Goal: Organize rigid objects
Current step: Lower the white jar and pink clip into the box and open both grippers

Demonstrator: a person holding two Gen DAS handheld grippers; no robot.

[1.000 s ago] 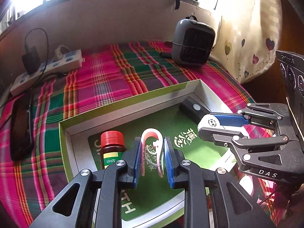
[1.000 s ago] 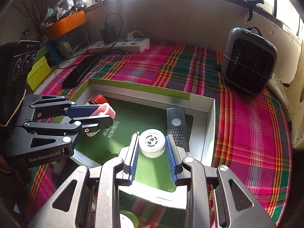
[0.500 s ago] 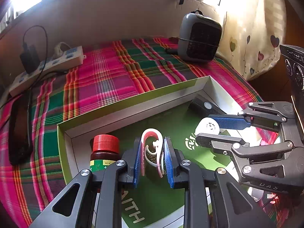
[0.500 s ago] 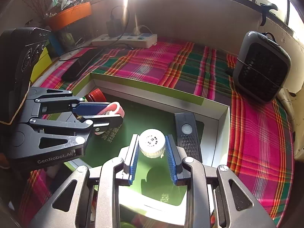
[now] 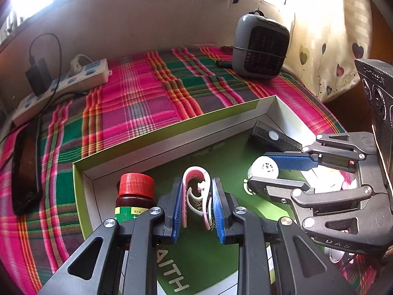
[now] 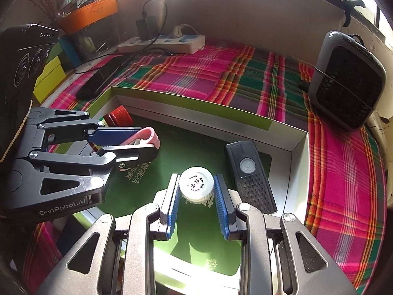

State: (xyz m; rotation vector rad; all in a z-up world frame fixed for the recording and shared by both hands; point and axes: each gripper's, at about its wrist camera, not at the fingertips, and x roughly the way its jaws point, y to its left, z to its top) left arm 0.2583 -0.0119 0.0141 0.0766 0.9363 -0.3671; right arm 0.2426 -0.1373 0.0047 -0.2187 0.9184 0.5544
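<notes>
A shallow green-lined box (image 5: 172, 132) (image 6: 196, 103) lies on the plaid cloth. My left gripper (image 5: 197, 196) (image 6: 147, 142) is shut on a pink and white plastic clip (image 5: 196, 182) (image 6: 145, 135), held over the box's left part. Just left of it a brown bottle with a red cap (image 5: 136, 184) (image 6: 118, 116) stands in the box corner. Over the middle of the box my right gripper (image 6: 196, 189) (image 5: 267, 174) is shut on a small white round bottle (image 6: 196, 184) (image 5: 264, 168). A black remote-like device (image 5: 275, 137) (image 6: 248, 172) lies inside along the right wall.
A grey fan heater (image 5: 260, 49) (image 6: 346, 81) stands at the back right. A white power strip (image 5: 61, 86) (image 6: 162, 43) with a black charger lies at the back left, a dark phone (image 5: 24, 172) (image 6: 103, 78) beside it. An orange tub (image 6: 91, 12) sits on a far shelf.
Both grippers have edged slightly forward over the box, each keeping its grip. The box's far wall and the heater sit lower and nearer in the views.
</notes>
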